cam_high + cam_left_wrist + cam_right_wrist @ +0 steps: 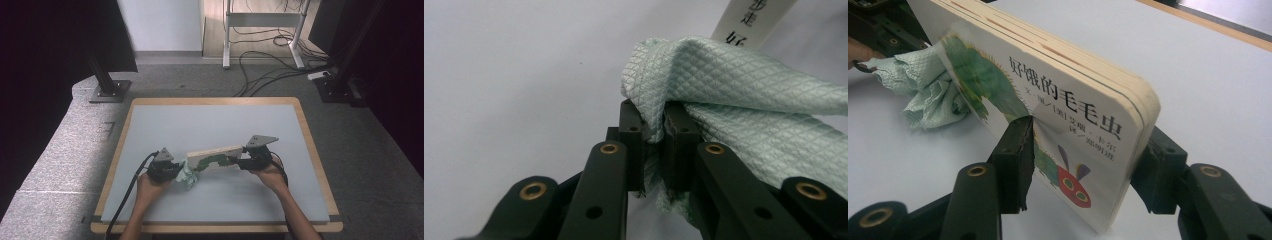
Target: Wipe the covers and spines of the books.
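— Where does the thick cream-edged board book with the green caterpillar on its cover (pixel 216 159) sit?

— A little near of the middle of the pale grey tabletop with a wooden rim (pixel 210 125), stood up on its edge and leaning a bit. Its long axis runs left to right, with the right end somewhat farther away. The right hand-held gripper (pixel 243 161) clamps that right end — in the right gripper view one jaw presses the cover by the caterpillar's red head and the other the back of the book (pixel 1048 120).

— And the other side?

— The left hand-held gripper (pixel 176 171) is closed on a crumpled pale green quilted cloth (pixel 187 176); the left gripper view shows the fabric (pixel 734 95) pinched tightly between the two jaws.

— So what does the next move turn on?

— The cloth lies at the book's left, near end, just beside the cover or touching it; I cannot tell which. The book extends away to the right of the cloth, so I judge a wipe would run rightwards along that long axis, towards the right hand-held gripper. The left hand is the nearer one to the cover's free part.

— Any containers?

— None on the tabletop.
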Demonstrator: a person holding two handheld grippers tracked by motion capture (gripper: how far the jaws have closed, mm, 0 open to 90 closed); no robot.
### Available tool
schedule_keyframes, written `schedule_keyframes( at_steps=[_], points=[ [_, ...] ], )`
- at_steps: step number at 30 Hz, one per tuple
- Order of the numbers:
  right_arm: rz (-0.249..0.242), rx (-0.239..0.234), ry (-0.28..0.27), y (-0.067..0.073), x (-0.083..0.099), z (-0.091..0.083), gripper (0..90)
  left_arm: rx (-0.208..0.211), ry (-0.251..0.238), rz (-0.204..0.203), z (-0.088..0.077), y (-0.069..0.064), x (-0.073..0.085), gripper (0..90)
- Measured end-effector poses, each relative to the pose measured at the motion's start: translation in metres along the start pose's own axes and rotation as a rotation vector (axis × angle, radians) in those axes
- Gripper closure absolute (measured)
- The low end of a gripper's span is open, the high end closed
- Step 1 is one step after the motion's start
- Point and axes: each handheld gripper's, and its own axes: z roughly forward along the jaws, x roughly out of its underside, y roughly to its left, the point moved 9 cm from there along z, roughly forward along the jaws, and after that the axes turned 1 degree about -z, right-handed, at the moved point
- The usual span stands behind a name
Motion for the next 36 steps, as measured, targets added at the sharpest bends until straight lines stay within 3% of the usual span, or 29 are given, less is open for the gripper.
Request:
schedule_keyframes(
  at_steps=[7, 10, 15, 19, 28, 36],
  points=[
    [0.005, -0.002, -0.004, 0.000, 0.001, 0.000, 46.5, 0.003, -0.022, 0.017, -0.009, -0.002, -0.008, 80.9],
    [0.008, -0.007, -0.007, 0.001, 0.001, -0.001, 46.4, 0.022, -0.065, 0.017, -0.021, -0.003, -0.020, 80.6],
    [0.006, -0.009, -0.007, 0.001, 0.001, -0.001, 46.4, 0.006, -0.107, 0.067, -0.041, -0.008, -0.045, 80.0],
    [0.005, -0.010, -0.007, 0.001, 0.001, -0.001, 46.3, 0.003, -0.137, 0.078, -0.051, -0.012, -0.056, 79.7],
    [0.012, -0.009, -0.009, 0.001, 0.001, -0.001, 46.5, 0.008, -0.145, 0.054, -0.054, -0.007, -0.053, 79.6],
    [0.014, -0.007, -0.010, 0.001, 0.001, -0.001, 46.5, -0.047, -0.141, -0.020, -0.063, 0.023, -0.033, 79.9]
  ],
)
